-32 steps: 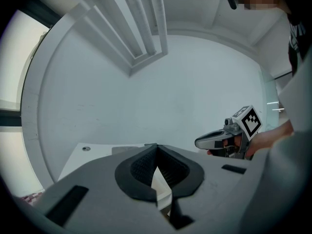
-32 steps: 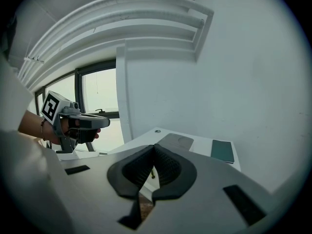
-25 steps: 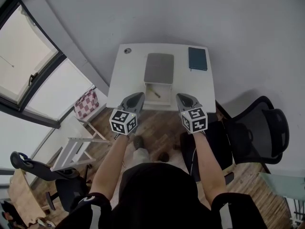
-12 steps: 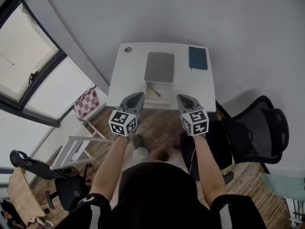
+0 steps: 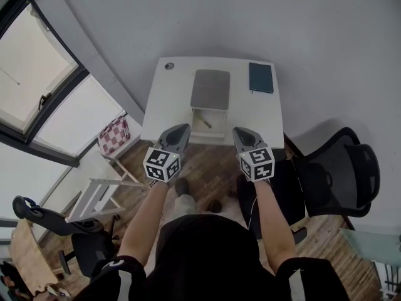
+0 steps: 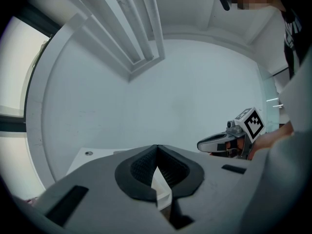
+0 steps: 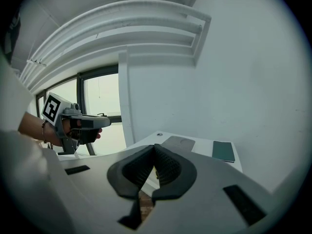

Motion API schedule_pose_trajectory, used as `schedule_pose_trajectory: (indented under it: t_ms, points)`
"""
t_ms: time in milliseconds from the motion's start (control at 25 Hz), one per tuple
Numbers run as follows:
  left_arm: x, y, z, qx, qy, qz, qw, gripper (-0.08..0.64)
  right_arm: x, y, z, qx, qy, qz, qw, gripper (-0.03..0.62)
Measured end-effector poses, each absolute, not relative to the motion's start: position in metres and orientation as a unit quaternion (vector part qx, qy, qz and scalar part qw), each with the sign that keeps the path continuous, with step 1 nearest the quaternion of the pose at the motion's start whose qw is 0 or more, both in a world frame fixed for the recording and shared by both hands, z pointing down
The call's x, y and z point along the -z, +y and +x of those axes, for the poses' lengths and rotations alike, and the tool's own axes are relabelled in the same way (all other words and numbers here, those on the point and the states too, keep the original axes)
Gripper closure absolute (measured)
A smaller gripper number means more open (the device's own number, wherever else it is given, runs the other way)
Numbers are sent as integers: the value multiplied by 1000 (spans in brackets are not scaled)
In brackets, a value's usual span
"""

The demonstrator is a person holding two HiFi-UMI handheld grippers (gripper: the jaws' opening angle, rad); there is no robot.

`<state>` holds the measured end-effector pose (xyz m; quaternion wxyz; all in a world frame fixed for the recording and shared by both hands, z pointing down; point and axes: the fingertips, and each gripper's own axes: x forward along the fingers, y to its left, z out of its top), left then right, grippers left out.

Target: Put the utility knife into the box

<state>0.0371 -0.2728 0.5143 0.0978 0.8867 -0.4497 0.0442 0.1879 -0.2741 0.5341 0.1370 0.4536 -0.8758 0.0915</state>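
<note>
- Much done yet?
- Most of it, by the look of things. Inside the open white box [image 5: 220, 130]: a small thin brownish utility knife [image 5: 205, 123], lying flat. Too tiny to name for sure, though.
- And where to find that box?
- At the near edge of the white table [image 5: 166, 111], in the middle. Right behind it, a flat grey square lid [image 5: 210, 89]. Off at the far right corner, a dark green notebook [image 5: 260, 78], well apart.
- Holding anything?
- No. Left gripper [image 5: 182, 128]: jaws pressed together at the tips, nothing between. Right gripper [image 5: 238, 130]: same, closed up and empty. Both hanging just in front of the table edge, one on each side of the box, not touching it.
- So, all finished?
- Probably, taking that thin thing for the knife. Maybe left to do: putting the lid on. Hard to say more than that.
</note>
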Motion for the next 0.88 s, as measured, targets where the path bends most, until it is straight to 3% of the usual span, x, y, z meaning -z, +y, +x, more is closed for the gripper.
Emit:
schedule_pose_trajectory:
  t_ms: [880]
  points:
    - [-519, -283, 43, -50, -450, 886, 97, 535, -539, -283, 193, -98, -879, 445, 141, 578]
